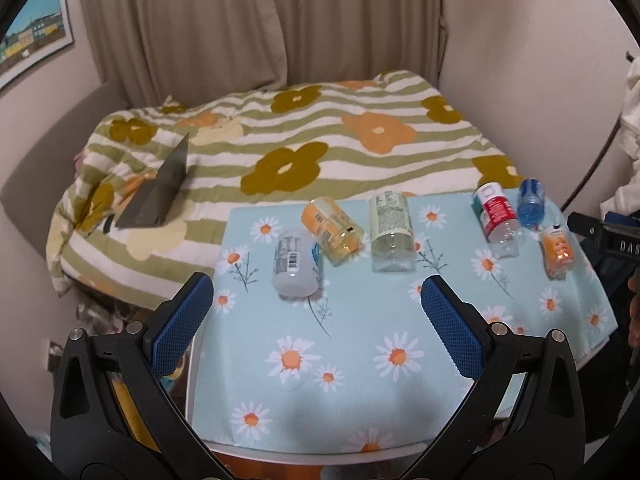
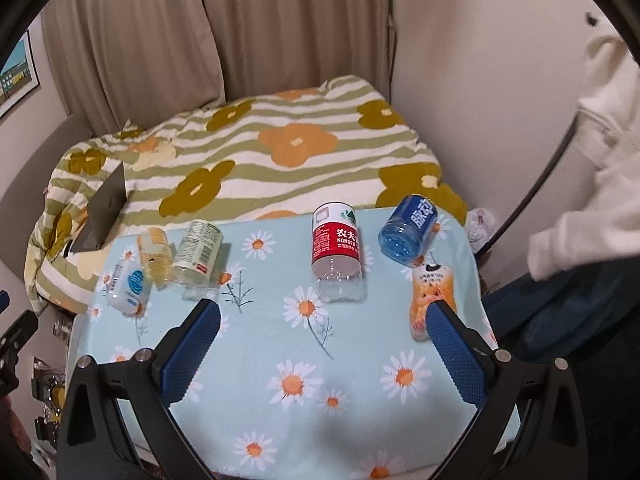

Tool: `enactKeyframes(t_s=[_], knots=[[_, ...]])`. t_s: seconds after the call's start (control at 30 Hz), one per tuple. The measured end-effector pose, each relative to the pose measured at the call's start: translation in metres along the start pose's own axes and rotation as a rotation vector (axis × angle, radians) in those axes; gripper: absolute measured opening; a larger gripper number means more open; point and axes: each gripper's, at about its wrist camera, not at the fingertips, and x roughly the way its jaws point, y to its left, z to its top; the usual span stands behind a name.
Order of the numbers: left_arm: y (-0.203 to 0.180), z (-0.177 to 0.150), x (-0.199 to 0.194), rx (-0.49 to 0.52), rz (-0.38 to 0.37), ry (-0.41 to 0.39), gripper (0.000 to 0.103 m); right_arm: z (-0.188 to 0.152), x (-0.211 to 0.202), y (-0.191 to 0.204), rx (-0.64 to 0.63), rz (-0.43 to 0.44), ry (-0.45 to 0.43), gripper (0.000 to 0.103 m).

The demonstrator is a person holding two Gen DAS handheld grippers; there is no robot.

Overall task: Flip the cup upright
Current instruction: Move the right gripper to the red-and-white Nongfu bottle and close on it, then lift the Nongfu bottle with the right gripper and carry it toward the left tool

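Several cups cut from plastic bottles lie on their sides on a small table with a daisy cloth (image 1: 360,360). From left: a white cup (image 1: 295,263), a yellow cup (image 1: 333,230), a pale green cup (image 1: 391,232), a red-label cup (image 1: 498,216), a blue cup (image 1: 531,202) and an orange cup (image 1: 557,254). In the right wrist view they are the white (image 2: 127,286), yellow (image 2: 154,254), green (image 2: 198,254), red (image 2: 337,252), blue (image 2: 408,226) and orange (image 2: 430,300) cups. My left gripper (image 1: 316,294) is open, just before the white cup. My right gripper (image 2: 324,318) is open, before the red cup.
A bed with a striped flower quilt (image 1: 320,140) lies behind the table. A half-open grey laptop (image 1: 160,192) rests on it at the left. Curtains (image 1: 240,20) hang behind. The person's white sleeve (image 2: 592,184) is at the right.
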Motion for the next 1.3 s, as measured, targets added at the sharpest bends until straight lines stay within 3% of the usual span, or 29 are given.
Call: enactKeyframes(t_s=[0.23,0.6,0.87,1.13,1.3], knots=[[-0.018,0.008,0.045,-0.078,0.014,0.088,0.103,0.031,0.069,-0.016,-0.034,0.057,0.117,0.103],[-0.052,0.015,0.105,-0.113,0.076,0.192,0.103,0.056,0.163,-0.025,-0.083,0.128,0.271,0.102],[-0.065,0.013,0.134,-0.123,0.086,0.252,0.103,0.055,0.208,-0.025,-0.112,0.156,0.365,0.084],[-0.067,0.014,0.150,-0.121,0.082,0.277,0.103,0.050,0.227,-0.026,-0.138,0.132,0.402,0.061],[-0.063,0.014,0.151,-0.120,0.076,0.281,0.103,0.051,0.229,-0.024,-0.138,0.127,0.398,0.061]])
